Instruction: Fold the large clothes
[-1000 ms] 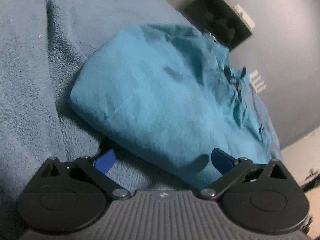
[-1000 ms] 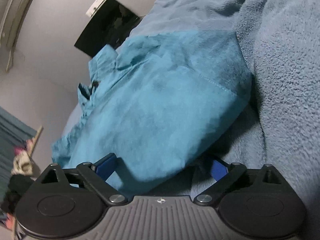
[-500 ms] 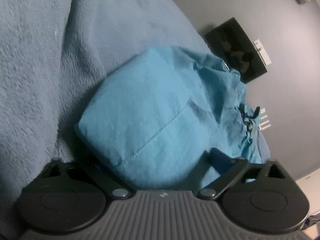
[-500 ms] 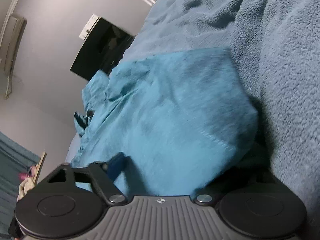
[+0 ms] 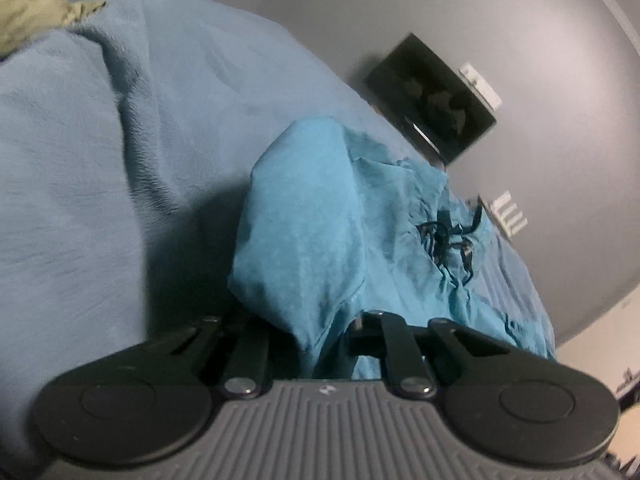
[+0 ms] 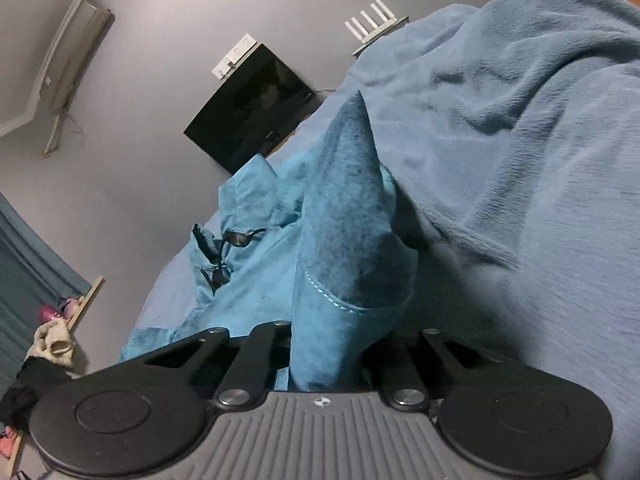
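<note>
Blanket [image 5: 100,168] under garment [image 5: 304,220] | left gripper [image 5: 316,344], right gripper [image 6: 324,360] closing, pinching hem | we judge: lift, fold forward evenly

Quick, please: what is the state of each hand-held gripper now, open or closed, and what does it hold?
Left hand-held gripper: closing on the teal garment.
Right hand-held gripper: shut on the same teal garment.

A bedroom in a home is suggested — a bed covered by a soft blue fleece blanket [image 6: 520,152] fills the view from 12 to 5 o'clock. A dark screen [image 6: 252,108] is mounted on the grey wall [image 6: 160,40] at 11 o'clock, an air conditioner [image 6: 76,52] is seen high at 10 o'clock, and clothes [image 6: 52,344] are heaped at 8 o'clock.
</note>
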`<state>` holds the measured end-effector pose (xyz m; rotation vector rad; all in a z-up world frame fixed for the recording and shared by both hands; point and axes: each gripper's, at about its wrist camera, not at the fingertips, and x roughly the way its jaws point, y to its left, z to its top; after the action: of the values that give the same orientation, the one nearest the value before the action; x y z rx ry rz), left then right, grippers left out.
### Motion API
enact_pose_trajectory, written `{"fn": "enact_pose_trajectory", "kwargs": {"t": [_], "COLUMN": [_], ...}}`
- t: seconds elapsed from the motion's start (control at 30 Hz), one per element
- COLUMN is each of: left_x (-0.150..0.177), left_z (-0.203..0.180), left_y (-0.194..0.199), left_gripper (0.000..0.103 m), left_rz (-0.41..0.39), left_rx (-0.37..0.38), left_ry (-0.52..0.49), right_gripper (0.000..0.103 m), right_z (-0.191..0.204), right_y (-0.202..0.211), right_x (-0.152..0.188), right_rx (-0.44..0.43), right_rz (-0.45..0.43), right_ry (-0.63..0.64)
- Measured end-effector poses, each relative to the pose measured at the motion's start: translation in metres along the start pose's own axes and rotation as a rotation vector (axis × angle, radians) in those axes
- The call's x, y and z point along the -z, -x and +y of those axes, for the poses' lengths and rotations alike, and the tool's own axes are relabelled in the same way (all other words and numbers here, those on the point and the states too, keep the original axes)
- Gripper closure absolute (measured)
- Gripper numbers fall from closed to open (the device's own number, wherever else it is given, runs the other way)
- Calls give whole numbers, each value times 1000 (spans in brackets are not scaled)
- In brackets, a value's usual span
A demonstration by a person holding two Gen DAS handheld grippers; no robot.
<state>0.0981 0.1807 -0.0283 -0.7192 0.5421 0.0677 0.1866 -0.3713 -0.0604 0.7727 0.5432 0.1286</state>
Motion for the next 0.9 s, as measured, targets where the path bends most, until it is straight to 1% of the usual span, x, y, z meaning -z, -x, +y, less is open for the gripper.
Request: {"fn": "enact_pose_trajectory", "kwargs": {"t": [0.13, 0.23, 0.3, 0.37, 0.43, 0.5, 0.53, 0.57, 0.63, 0.7, 0.73, 0.77, 0.8, 0.83, 0.87, 0.9], "left_x": [10, 20, 25, 33, 38, 42, 42, 39, 33, 25, 22, 18, 15, 12, 10, 8], "left_z": [-7, -8, -8, -8, -7, -2, -2, -2, -2, -4, -6, -8, -10, -12, -14, -18], "left_y": [41, 79, 100, 117, 122, 124, 123, 123, 127, 134, 140, 145, 151, 154, 158, 162], "left_gripper": [94, 94, 94, 94, 93, 89, 88, 83, 78, 69, 67, 64, 63, 62, 61, 60], "left_rz": [61, 89, 105, 122, 145, 174, 186, 194, 208, 204, 196, 183, 171, 161, 149, 128], "left_rx": [-13, -15, -8, -8, -21, -35, -37, -36, -42, -63, -71, -76, -81, -87, -97, -110], "left_ry": [-68, -112, -122, -147, -174, -198, -197, -185, -157, -139, -134, -127, -120, -117, -119, -122], "right_gripper": [93, 93, 93, 93, 90, 83, 81, 76, 64, 37, 30, 18, 13, 13, 13, 13], "right_z": [-4, -3, -2, -5, -5, -2, -1, 2, 8, 15, 18, 21, 25, 29, 32, 35], "right_y": [40, 72, 91, 113, 124, 132, 135, 140, 151, 167, 178, 185, 196, 205, 211, 215], "right_x": [-2, 1, 4, 7, 10, 17, 19, 20, 20, 16, 13, 7, 4, 0, -4, -9], "right_rx": [6, 19, 19, 15, 35, 63, 82, 90, 109, 131, 153, 183, 212, 233, 240, 237], "right_rz": [22, 47, 63, 72, 98, 122, 131, 132, 109, 45, -7, -71, -135, -187, -218, -231], "right_ry": [-27, 0, 4, 14, 55, 102, 129, 157, 201, 239, 265, 295, 329, 361, 385, 397]}}
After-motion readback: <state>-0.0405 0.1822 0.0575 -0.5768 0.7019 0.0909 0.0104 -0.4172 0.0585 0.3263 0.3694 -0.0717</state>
